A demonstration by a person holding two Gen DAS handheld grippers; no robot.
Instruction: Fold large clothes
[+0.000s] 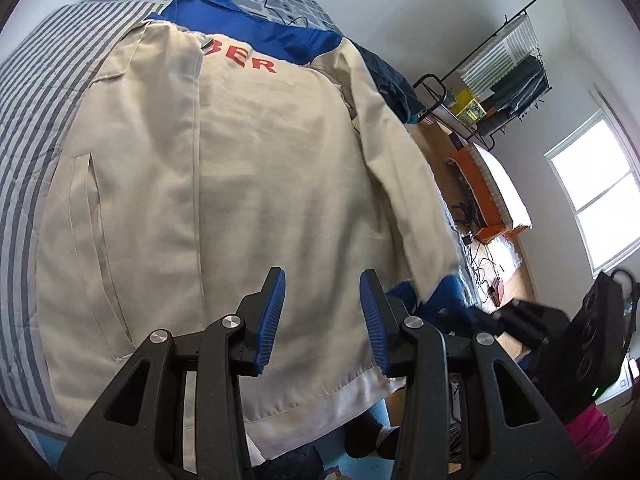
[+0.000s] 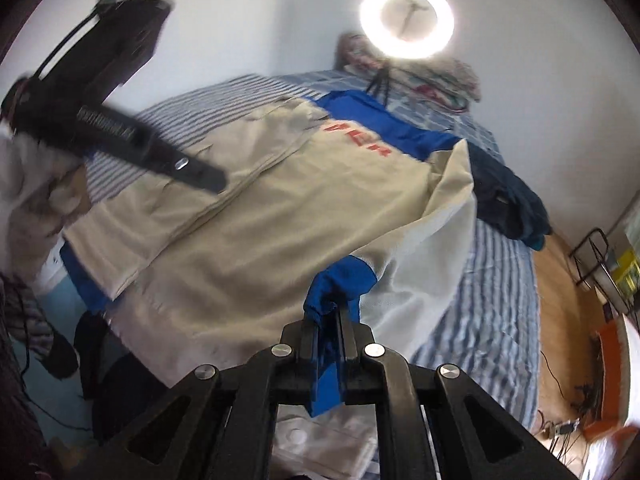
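A beige jacket with a blue yoke and red letters lies back up on the striped bed; one side is folded over the back. My left gripper is open and empty above the jacket's lower back. My right gripper is shut on the blue cuff of the right sleeve and holds it lifted over the jacket. The right gripper shows blurred in the left wrist view. The left gripper shows blurred in the right wrist view.
A dark garment lies on the bed beside the jacket. A ring light on a tripod and folded bedding sit at the bed's far end. A clothes rack, an orange box and cables stand on the wooden floor.
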